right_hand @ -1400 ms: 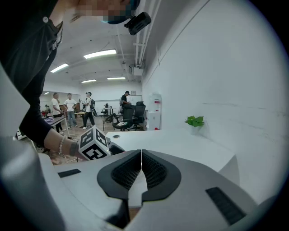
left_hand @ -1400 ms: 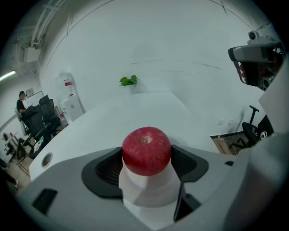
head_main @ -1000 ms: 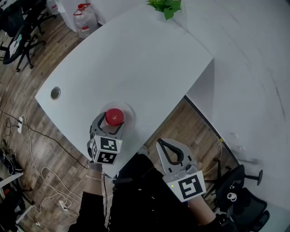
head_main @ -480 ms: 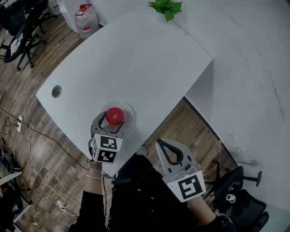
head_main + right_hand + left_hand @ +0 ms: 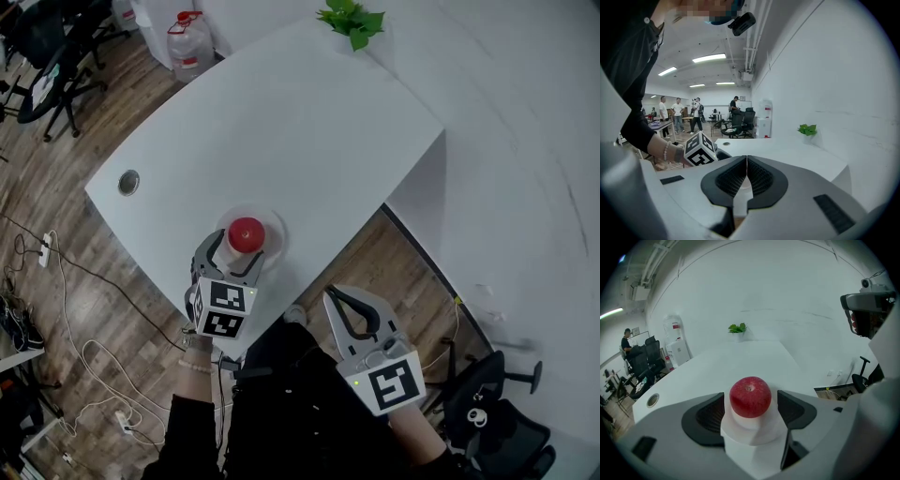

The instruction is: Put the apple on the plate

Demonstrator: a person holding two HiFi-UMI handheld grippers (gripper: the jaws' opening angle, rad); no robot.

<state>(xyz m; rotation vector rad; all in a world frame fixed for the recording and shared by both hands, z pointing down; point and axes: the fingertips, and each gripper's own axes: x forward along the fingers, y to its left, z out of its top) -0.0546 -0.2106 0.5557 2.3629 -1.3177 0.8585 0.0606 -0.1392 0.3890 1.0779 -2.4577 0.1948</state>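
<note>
Left gripper (image 5: 236, 251) spread wide around apple (image 5: 247, 232) sitting on plate (image 5: 275, 246); right gripper (image 5: 331, 298) pressed together, empty.

We see a white bench (image 5: 309, 122) with rounded corners, its top plain and smooth. A small white plate (image 5: 274, 225) lies on it near the front edge, between the parted fingers (image 5: 208, 251) of the left gripper (image 5: 239, 247). Out to the left of those fingers, a round metal cable grommet (image 5: 128, 182) is set into the top. Far ahead of the fingers, at the back corner, stands a small leafy green plant (image 5: 352, 21).
</note>
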